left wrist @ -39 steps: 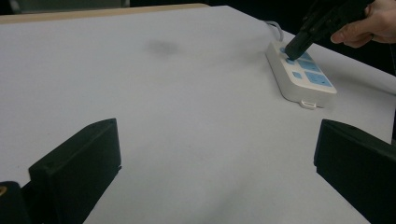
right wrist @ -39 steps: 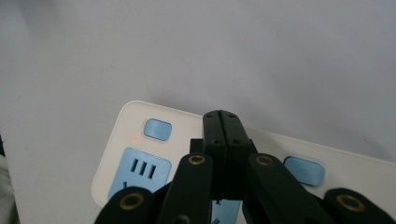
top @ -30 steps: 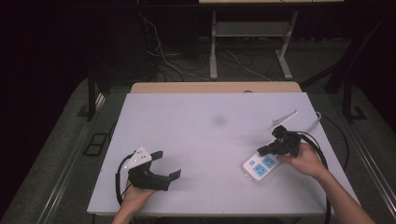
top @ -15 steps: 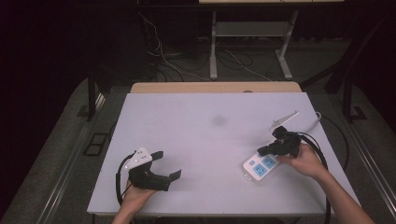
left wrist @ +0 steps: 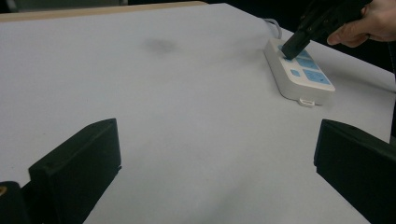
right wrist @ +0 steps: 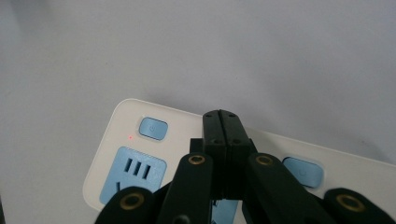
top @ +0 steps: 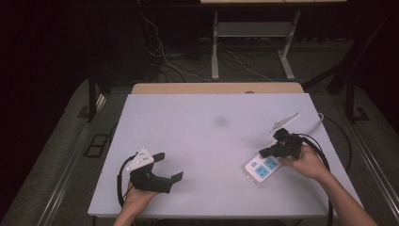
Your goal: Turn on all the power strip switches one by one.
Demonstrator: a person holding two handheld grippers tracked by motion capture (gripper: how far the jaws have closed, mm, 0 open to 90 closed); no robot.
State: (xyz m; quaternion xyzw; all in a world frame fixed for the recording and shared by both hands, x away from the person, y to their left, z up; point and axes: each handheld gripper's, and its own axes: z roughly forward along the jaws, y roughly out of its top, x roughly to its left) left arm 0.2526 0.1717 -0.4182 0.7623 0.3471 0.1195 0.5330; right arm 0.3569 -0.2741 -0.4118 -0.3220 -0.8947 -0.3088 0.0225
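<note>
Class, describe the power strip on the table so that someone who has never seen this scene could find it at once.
Start at the wide white table and go to its near right part, where the person's right hand holds the shut right gripper down on it. There lies a white plastic power strip with light blue sockets and buttons; a tiny red light beside one button marks it.

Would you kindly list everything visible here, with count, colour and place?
power strip: one, white with blue sockets and buttons, a small red light lit, near right of the table
table: one, white top, centre
second table: one, pale metal legs, beyond, in the dark
floor cables: several, pale, behind the table
left gripper: one, black, jaws open, near left edge
right gripper: one, black, jaws shut, tips on the power strip
hands: two, one holding each gripper
</note>
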